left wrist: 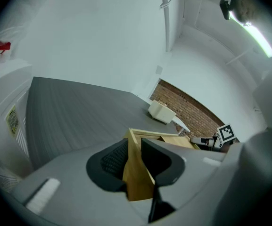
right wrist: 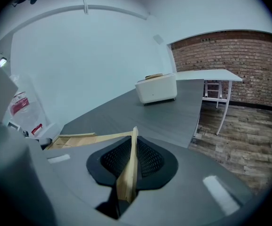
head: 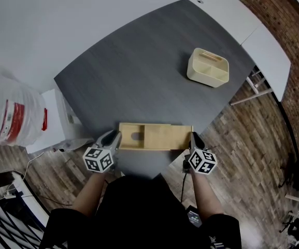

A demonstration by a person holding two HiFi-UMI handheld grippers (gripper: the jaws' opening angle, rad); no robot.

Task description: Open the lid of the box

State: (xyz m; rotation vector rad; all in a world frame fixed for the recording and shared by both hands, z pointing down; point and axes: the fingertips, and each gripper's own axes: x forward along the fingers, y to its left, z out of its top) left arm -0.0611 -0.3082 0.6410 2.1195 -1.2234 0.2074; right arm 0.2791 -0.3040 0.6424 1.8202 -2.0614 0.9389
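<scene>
A flat wooden box (head: 154, 137) lies along the near edge of the dark grey table (head: 139, 71). Its sliding lid (head: 167, 136) sits shifted toward the right, and a darker stretch with a notch shows at the left end. My left gripper (head: 114, 137) is shut on the box's left end wall (left wrist: 136, 182), with wood between both pads. At the other end my right gripper (head: 195, 138) is shut on a thin wooden edge, the lid (right wrist: 126, 182). In the left gripper view the right gripper's marker cube (left wrist: 226, 133) shows beyond the box.
A cream caddy (head: 208, 67) with a handle stands at the table's far right. A white table (head: 253, 30) adjoins the far corner. At the left are a white bag with red print (head: 9, 113) and a low white cabinet (head: 56, 118). The floor is wood planks.
</scene>
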